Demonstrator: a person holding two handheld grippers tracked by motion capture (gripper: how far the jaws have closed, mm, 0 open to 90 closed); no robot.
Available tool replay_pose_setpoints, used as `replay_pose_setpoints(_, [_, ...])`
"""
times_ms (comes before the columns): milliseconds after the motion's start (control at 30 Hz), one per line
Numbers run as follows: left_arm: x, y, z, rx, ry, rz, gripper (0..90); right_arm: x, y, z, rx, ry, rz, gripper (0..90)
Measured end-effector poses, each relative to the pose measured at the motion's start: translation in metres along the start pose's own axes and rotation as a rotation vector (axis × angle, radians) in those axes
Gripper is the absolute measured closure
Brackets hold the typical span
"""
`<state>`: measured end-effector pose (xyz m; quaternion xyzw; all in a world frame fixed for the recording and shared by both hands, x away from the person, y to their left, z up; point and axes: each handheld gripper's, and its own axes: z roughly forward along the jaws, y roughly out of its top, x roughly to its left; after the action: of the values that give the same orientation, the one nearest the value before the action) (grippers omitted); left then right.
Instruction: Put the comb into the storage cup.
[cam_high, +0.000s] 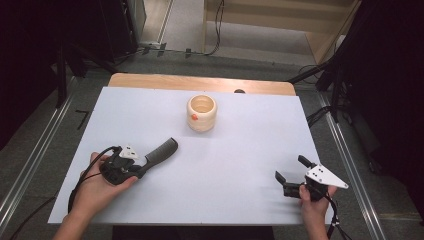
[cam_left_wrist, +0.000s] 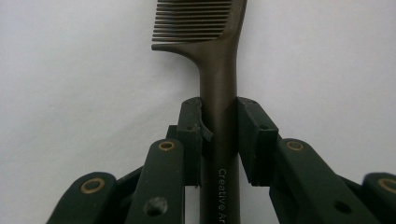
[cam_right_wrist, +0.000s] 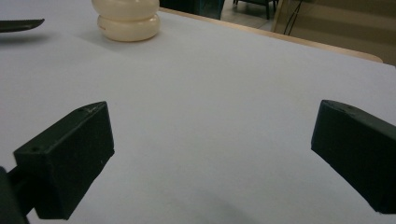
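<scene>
A dark comb (cam_high: 162, 151) lies over the white table sheet (cam_high: 225, 165) at the left, its teeth pointing up and right. My left gripper (cam_high: 142, 169) is shut on the comb's handle (cam_left_wrist: 219, 140); in the left gripper view both pads press its sides, and the teeth (cam_left_wrist: 194, 21) show beyond them. A cream, ribbed wooden cup (cam_high: 202, 113) with an orange spot stands near the table's far middle. My right gripper (cam_high: 292, 169) rests at the right front, jaws wide open with nothing between them. The cup (cam_right_wrist: 127, 18) stands far off at the upper left of the right gripper view, the comb's tip (cam_right_wrist: 21, 24) beside it.
The wooden table edge (cam_high: 200, 82) shows beyond the white sheet. Metal rails (cam_high: 30, 160) run along the floor on both sides, and cables lie on the floor behind the table. Dark equipment stands at the back left and right.
</scene>
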<state>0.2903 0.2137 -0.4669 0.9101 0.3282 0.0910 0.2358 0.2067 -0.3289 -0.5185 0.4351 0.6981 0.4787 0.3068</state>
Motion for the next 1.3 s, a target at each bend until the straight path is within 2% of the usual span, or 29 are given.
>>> replay_pose_setpoints(33, [-0.001, 0.001, -0.002, -0.019, -0.003, 0.006, 72.3, 0.0, 0.0, -0.001, -0.013, 0.009, 0.001, 0.0])
replay_pose_setpoints(200, [-0.004, 0.002, -0.005, -0.05, -0.001, 0.002, 72.2, -0.001, 0.001, -0.005, -0.027, 0.018, 0.014, 0.0])
replay_pose_setpoints(233, [-0.006, 0.002, -0.005, -0.07, 0.001, 0.001, 72.2, -0.001, 0.001, -0.005, -0.028, 0.019, 0.016, 0.0])
replay_pose_setpoints(400, [-0.009, 0.003, -0.007, -0.111, 0.003, -0.003, 72.2, 0.0, 0.004, -0.006, -0.017, 0.016, 0.014, 0.0])
replay_pose_setpoints(500, [-0.011, 0.004, -0.01, -0.149, -0.011, -0.014, 72.2, 0.001, 0.01, -0.008, -0.02, 0.028, 0.021, 0.0])
replay_pose_setpoints(600, [-0.012, 0.006, -0.014, -0.219, -0.027, -0.04, 72.2, 0.004, 0.019, -0.01, -0.029, 0.045, 0.019, 0.0])
replay_pose_setpoints(1000, [-0.021, 0.015, -0.018, -0.329, -0.035, -0.053, 72.3, 0.016, 0.046, -0.004, -0.02, 0.071, 0.019, 0.0])
replay_pose_setpoints(1133, [-0.027, 0.022, -0.019, -0.371, -0.047, -0.051, 72.2, 0.026, 0.064, -0.001, -0.037, 0.096, 0.009, 0.0])
replay_pose_setpoints(1300, [-0.032, 0.026, -0.017, -0.399, -0.052, -0.046, 72.2, 0.036, 0.076, 0.004, -0.046, 0.12, 0.003, 0.0])
